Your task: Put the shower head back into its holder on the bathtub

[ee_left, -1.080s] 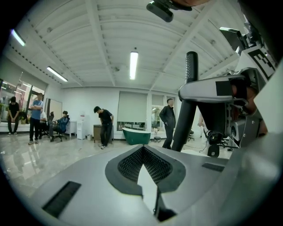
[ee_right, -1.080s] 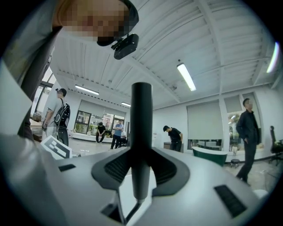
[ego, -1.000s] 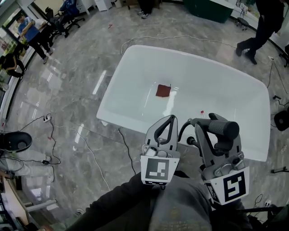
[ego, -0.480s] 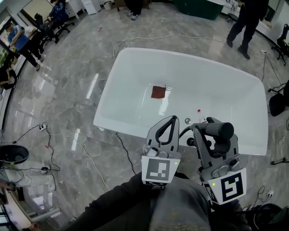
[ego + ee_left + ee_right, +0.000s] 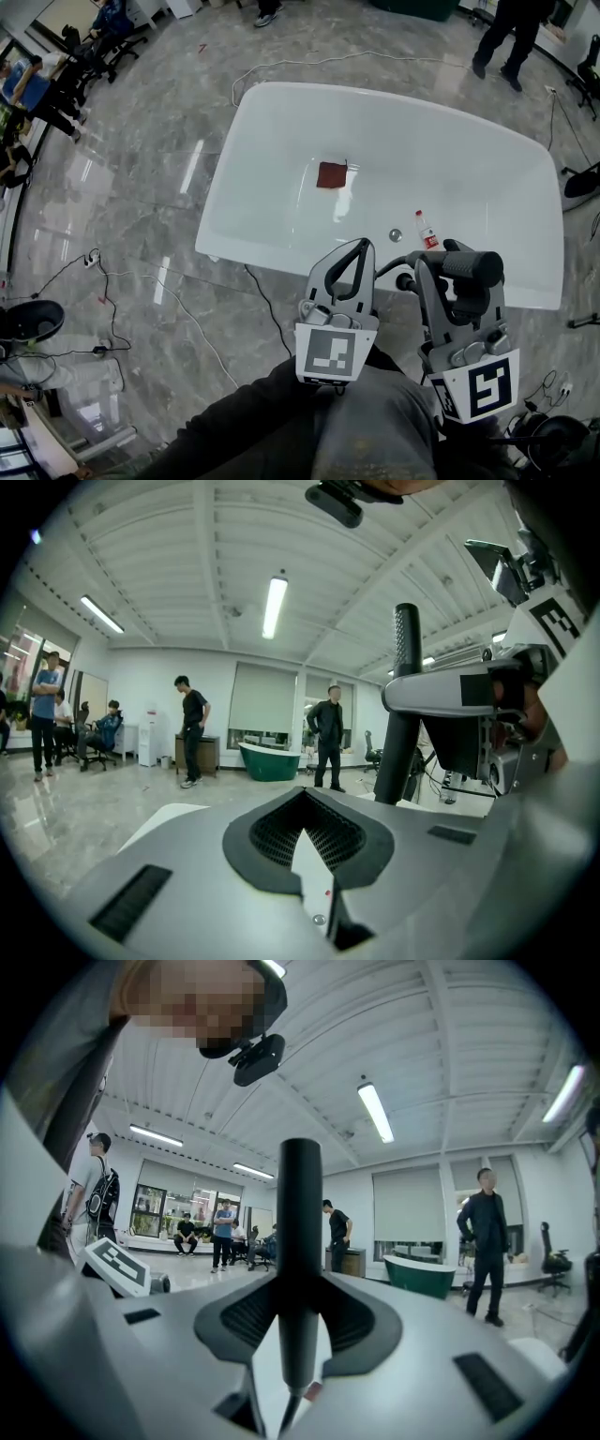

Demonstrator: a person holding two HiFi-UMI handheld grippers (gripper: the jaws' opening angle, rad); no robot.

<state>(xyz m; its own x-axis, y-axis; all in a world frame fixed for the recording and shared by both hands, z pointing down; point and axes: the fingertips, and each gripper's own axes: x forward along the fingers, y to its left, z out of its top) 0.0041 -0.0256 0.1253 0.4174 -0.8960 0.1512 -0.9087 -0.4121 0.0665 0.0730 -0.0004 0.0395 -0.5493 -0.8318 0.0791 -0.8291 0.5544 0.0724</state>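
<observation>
White bathtub ahead. The dark shower head stands upright by its near rim, pinched in the right claw. Likely a stiff, slick handle with the hose tugging, so grip mid-handle. The left claw is pressed together, empty.

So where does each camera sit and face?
Head view: on the head, steeply down at the bathtub; left gripper, right gripper, legs show.
Left gripper view: on that gripper, looking outward past its shut jaws.
Right gripper view: likewise, its jaws gripping the shower head.
Shared: both gripper views show the green tub.
</observation>
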